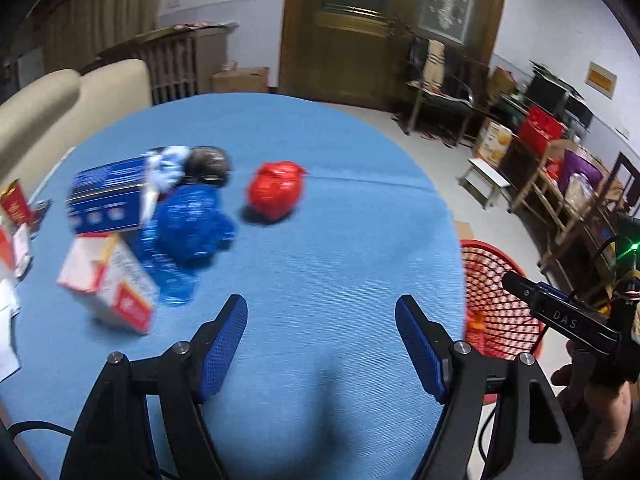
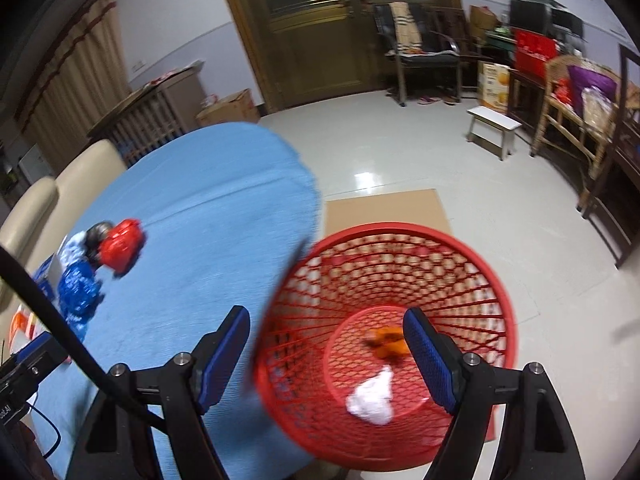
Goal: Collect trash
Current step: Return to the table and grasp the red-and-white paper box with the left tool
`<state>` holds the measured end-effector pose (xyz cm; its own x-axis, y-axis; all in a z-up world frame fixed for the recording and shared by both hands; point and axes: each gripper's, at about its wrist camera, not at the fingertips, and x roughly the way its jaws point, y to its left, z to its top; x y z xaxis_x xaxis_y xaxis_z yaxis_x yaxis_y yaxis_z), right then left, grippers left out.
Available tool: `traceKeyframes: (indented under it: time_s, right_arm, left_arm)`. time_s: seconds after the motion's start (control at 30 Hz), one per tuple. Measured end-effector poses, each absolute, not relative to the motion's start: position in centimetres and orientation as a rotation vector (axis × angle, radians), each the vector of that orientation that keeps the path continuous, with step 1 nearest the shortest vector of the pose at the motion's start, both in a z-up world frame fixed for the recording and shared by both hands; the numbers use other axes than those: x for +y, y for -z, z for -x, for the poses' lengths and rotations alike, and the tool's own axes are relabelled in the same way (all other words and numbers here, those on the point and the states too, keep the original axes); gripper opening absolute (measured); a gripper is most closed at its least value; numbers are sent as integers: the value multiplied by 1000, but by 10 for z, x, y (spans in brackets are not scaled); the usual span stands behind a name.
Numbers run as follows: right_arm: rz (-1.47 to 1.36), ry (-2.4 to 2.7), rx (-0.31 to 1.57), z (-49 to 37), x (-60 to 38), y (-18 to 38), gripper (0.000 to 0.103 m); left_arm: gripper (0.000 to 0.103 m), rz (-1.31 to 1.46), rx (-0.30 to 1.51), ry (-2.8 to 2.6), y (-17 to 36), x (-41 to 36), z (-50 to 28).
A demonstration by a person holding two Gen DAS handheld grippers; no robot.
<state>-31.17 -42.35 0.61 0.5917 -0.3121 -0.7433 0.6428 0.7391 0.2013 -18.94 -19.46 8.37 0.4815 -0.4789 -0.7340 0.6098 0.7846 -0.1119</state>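
On the blue-clothed round table (image 1: 328, 240) lie a crumpled red wrapper (image 1: 275, 191), a crumpled blue wrapper (image 1: 192, 222), a dark ball (image 1: 208, 163), a blue box (image 1: 107, 196) and a white and orange carton (image 1: 110, 284). My left gripper (image 1: 321, 340) hangs open over bare cloth in front of them, nothing between its fingers. My right gripper (image 2: 326, 354) is open and empty above the rim of a red mesh basket (image 2: 384, 344). Inside the basket lie a white paper wad (image 2: 372, 398) and an orange scrap (image 2: 386, 345). The red wrapper (image 2: 120, 244) and blue wrapper (image 2: 78, 288) show at the left.
The basket (image 1: 496, 304) stands on the floor by the table's right edge, on a cardboard sheet (image 2: 384, 208). A beige sofa (image 1: 60, 108) backs the table. Papers and red packets (image 1: 14, 216) lie at the table's left edge. A white stool (image 2: 494, 130), chairs and shelves line the far wall.
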Motion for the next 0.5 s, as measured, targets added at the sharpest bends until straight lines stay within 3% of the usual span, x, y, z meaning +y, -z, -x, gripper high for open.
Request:
traceKeyframes:
  time_s: [0.3, 0.5]
  right_arm:
    - [-418, 472, 788, 277, -374, -8, 82]
    - [-380, 414, 804, 258, -352, -9, 82]
  left_arm:
    - [77, -143, 737, 508, -91, -112, 168]
    - [79, -57, 776, 408, -77, -72, 136]
